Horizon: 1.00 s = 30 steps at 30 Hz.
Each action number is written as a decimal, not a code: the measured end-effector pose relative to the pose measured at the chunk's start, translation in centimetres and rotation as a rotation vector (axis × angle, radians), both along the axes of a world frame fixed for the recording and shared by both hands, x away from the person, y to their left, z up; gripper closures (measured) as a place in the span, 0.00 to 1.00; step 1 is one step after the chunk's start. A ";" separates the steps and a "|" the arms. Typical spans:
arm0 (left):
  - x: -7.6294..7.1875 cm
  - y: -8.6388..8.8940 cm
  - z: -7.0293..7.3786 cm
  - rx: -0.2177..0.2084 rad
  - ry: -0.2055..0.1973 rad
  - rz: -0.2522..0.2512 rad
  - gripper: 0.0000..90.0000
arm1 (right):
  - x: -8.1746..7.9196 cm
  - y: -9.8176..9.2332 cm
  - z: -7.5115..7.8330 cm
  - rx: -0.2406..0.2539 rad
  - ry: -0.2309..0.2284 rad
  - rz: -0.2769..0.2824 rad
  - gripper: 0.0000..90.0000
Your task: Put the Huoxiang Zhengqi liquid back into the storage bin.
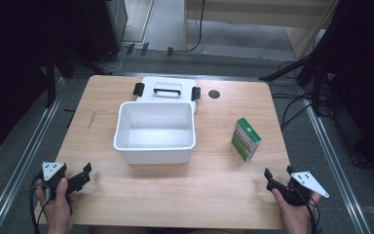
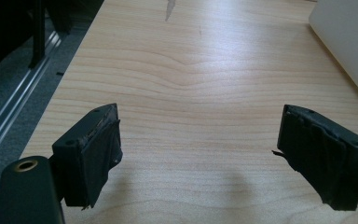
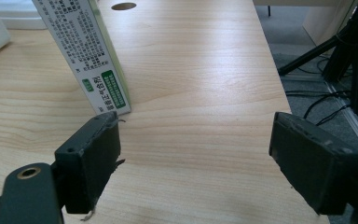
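My left gripper (image 1: 84, 174) sits at the near left corner of the light wood-grain surface (image 1: 214, 185), held in my left hand (image 1: 56, 202). Its fingers (image 2: 91, 154) are spread wide with nothing between them, just bare wood in the left gripper view. My right gripper (image 1: 278, 174) is at the near right corner in my right hand (image 1: 294, 209); its fingers (image 3: 91, 161) are also wide apart and hold nothing. Each gripper has a grey three-cornered plate (image 1: 51, 170) on top.

A little beyond my right gripper stands the green-and-white printed cardboard box (image 1: 246, 139), upright on the surface. In the right gripper view the box (image 3: 86, 56) is just past my left-hand finger tip, not touching it that I can tell, small print on its white side, green labels near the bottom.

Middle of the surface: open white rectangular plastic bin (image 1: 155, 131), empty inside. Its white wall (image 2: 349, 42) shows at the far right edge of the left gripper view, well apart from my left fingers.

Behind the bin, touching or just beside its far rim, lies the white lid with black handle and black side latches (image 1: 167, 90). Right of the lid is a dark round hole in the surface (image 1: 214, 94). Beyond the far edge: grey floor, black stand legs, cables.
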State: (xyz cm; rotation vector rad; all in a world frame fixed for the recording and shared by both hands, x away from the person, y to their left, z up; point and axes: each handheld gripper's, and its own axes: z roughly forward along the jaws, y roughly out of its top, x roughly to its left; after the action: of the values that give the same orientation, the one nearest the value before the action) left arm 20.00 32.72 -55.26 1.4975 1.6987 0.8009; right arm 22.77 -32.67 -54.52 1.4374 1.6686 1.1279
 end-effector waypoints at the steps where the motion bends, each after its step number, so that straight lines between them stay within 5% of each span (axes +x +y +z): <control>1: 0.0 0.0 0.0 0.000 0.000 0.000 0.16 | 0.0 0.1 0.0 -0.004 0.001 -0.001 0.18; 7: -0.1 0.1 0.0 -0.006 0.003 -0.007 0.16 | 0.1 0.5 0.0 -0.036 0.013 -0.016 0.21; 12: -0.1 0.0 0.0 -0.008 0.003 -0.006 0.16 | 0.1 1.3 0.3 -0.039 0.030 0.029 0.22; 18: -0.1 0.0 0.0 -0.008 0.002 -0.004 0.16 | 0.1 2.5 0.9 -0.117 0.057 0.074 0.25; 23: -0.1 0.0 0.0 -0.009 0.003 -0.006 0.16 | 0.6 3.3 1.7 -0.161 0.098 0.127 0.26; 30: 0.0 0.0 0.0 -0.007 0.003 -0.004 0.16 | 1.7 3.9 3.2 -0.231 0.214 0.199 0.27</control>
State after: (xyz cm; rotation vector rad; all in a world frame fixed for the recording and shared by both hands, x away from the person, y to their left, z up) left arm 19.96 32.68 -55.28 1.4979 1.6984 0.7905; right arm 24.46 -28.80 -51.28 1.3027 2.0559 0.8720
